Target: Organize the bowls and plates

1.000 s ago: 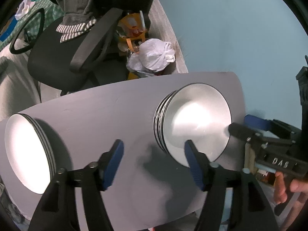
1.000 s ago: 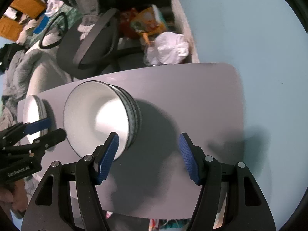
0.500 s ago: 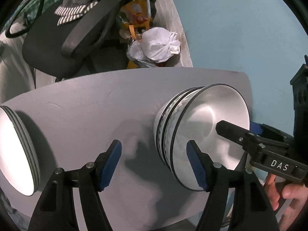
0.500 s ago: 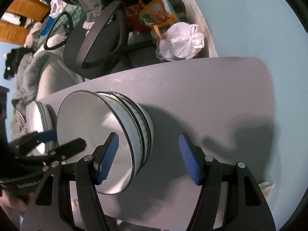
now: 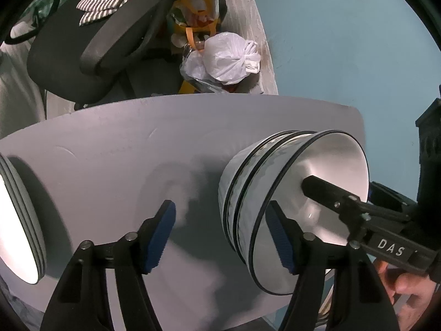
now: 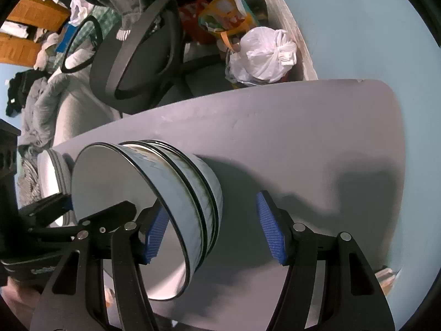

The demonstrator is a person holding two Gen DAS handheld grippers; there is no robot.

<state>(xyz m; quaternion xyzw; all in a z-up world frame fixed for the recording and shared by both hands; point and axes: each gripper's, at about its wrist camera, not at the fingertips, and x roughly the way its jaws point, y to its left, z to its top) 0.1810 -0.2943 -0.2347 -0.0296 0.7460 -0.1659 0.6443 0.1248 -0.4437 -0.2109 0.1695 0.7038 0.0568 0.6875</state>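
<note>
Bowls (image 5: pixel 248 193) (white, black-rimmed, nested) are sitting near the table (image 5: pixel 110 151) edge; left gripper (image 5: pixel 223 234) is closing, right gripper (image 6: pixel 212 229) gaping, both straddling the rim without pinching.

A grey table (image 5: pixel 115 149) stands against a pale blue wall (image 5: pixel 344 55). Behind it sit a black office chair (image 5: pixel 91 44), a knotted white plastic bag (image 5: pixel 231 58) and a yellow bag (image 6: pixel 226 13).

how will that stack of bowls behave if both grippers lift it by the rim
The stack of bowls looks glazed and glossy, so the pads could slip on its rim. Several nested bowls probably make it heavy for its size, and rigid. Gripped only by the top bowl's rim, the lower ones would likely stay on the table.
</note>
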